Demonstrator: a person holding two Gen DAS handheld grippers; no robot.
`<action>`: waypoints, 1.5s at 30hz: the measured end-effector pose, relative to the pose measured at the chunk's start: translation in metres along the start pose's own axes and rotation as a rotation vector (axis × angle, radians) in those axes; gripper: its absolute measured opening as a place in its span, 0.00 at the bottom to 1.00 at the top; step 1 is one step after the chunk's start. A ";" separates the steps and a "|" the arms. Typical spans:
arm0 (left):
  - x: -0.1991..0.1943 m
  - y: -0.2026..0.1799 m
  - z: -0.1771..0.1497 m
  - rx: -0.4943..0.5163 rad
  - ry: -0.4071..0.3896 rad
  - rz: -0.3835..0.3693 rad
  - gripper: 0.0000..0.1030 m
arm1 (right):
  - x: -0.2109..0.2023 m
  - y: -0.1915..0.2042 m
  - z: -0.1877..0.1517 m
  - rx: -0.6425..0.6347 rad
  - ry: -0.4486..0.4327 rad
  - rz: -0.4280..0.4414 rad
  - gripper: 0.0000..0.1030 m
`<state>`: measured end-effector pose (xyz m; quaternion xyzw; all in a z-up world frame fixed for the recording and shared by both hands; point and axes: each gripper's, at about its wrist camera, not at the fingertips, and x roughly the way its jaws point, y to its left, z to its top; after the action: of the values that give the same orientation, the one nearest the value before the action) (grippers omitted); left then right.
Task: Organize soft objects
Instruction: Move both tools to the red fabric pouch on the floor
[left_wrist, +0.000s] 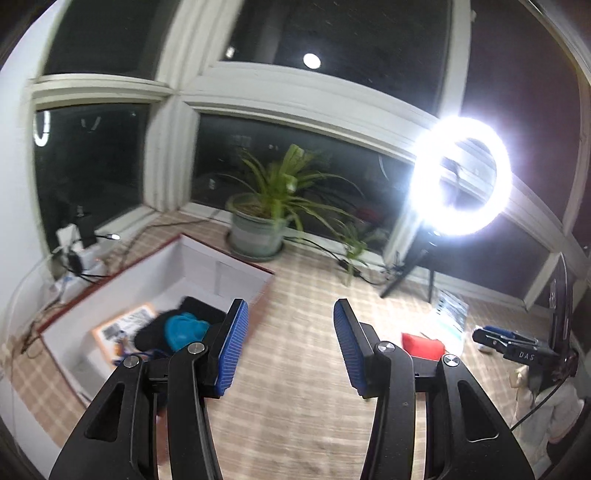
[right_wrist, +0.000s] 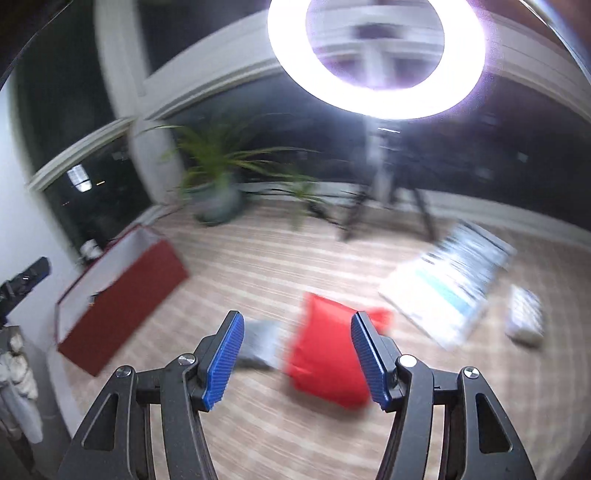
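Note:
A red box with a white inside (left_wrist: 207, 258) stands on the plaid cloth at the left; it also shows in the right wrist view (right_wrist: 122, 291). In it lie a black soft item (left_wrist: 192, 310) and a teal soft item (left_wrist: 184, 330). My left gripper (left_wrist: 290, 347) is open and empty, just right of the box. A red soft pouch (right_wrist: 325, 354) lies on the cloth, with a grey soft item (right_wrist: 258, 345) at its left. My right gripper (right_wrist: 297, 356) is open above them. The red pouch also shows in the left wrist view (left_wrist: 421, 345).
A potted plant (left_wrist: 258, 221) stands by the window. A lit ring light (left_wrist: 461, 177) on a tripod stands at the right. A printed flat packet (right_wrist: 450, 284) and a small white packet (right_wrist: 524, 314) lie right of the pouch. Cables run along the sill.

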<state>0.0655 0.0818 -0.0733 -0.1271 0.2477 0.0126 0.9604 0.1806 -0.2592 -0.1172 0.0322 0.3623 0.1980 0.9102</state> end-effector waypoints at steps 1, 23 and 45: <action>0.003 -0.008 0.000 0.004 0.005 -0.006 0.45 | -0.005 -0.013 -0.005 0.024 0.003 -0.022 0.55; 0.092 -0.148 -0.051 0.129 0.209 -0.165 0.22 | -0.012 -0.090 -0.042 0.129 0.069 -0.067 0.54; 0.155 -0.181 -0.069 0.154 0.286 -0.181 0.01 | 0.075 -0.096 -0.020 0.135 0.163 0.088 0.34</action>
<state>0.1849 -0.1169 -0.1630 -0.0756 0.3694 -0.1111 0.9195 0.2487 -0.3205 -0.1995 0.0932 0.4461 0.2146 0.8639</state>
